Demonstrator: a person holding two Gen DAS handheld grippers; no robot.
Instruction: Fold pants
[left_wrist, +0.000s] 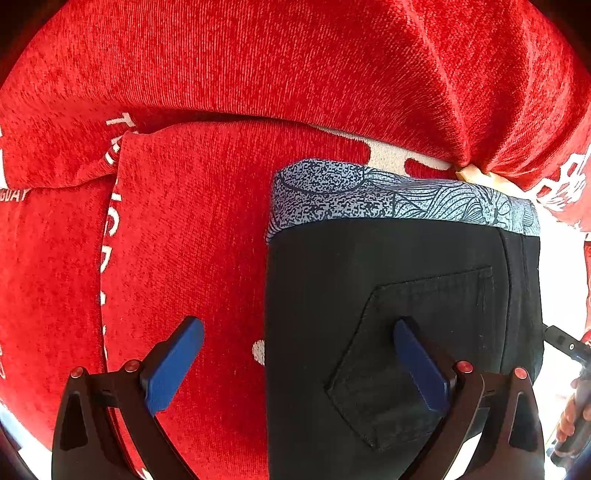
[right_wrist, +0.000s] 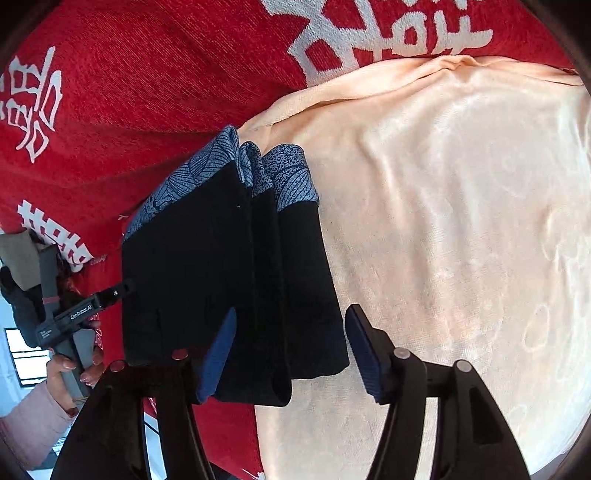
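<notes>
The black pants lie folded on a red blanket, with a blue patterned band at their far end and a back pocket facing up. My left gripper is open and empty, straddling the pants' left edge just above them. In the right wrist view the folded pants lie partly on the red blanket and partly on a peach towel. My right gripper is open and empty over their near right edge.
The red blanket has white woven characters and a raised fold behind the pants. The person's hand holds the left gripper's handle at the left of the right wrist view. The blanket's near edge drops off below.
</notes>
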